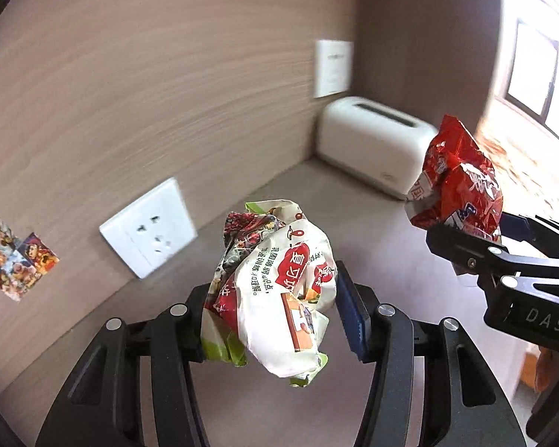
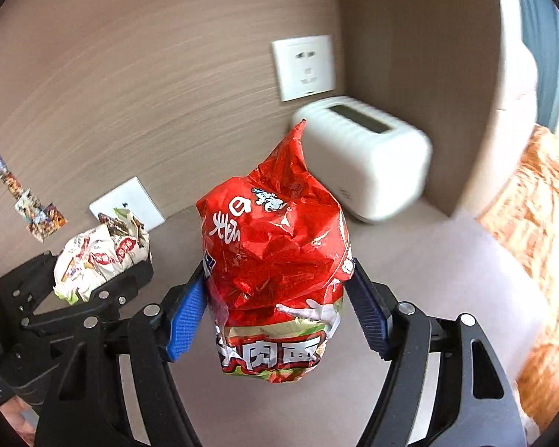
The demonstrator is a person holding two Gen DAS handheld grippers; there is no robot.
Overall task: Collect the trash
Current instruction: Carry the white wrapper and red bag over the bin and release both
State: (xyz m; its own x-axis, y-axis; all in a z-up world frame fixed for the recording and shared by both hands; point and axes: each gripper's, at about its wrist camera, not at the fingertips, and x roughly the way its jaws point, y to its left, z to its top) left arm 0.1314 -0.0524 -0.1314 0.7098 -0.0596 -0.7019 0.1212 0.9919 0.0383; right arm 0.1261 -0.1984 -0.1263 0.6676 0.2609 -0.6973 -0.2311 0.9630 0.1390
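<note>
Two handheld grippers hang above a grey counter (image 2: 447, 260) in a wood-panelled corner, each clamped on a piece of crumpled trash. The left gripper (image 1: 275, 320) squeezes a white and green wrapper (image 1: 275, 290) with red printing between its blue-padded fingers (image 1: 352, 316), the wad held up off the counter and bulging above and below the grip. The right gripper (image 2: 279, 316) is closed on a red noodle packet (image 2: 275, 260), its blue pads (image 2: 184, 320) pressing into both sides of the foil while the torn top points upward and the printed lower end hangs beneath. In the left wrist view the red packet (image 1: 458, 182) and the black frame of the right gripper (image 1: 466, 238) sit to the right, the two loads near each other but apart. Behind them a white toaster (image 2: 365, 160) stands on the counter in the corner, just below a wall socket (image 2: 303, 67). A second socket (image 1: 149, 227) and a strip of colourful stickers (image 1: 15, 257) are fixed to the left-hand wall panel.
</note>
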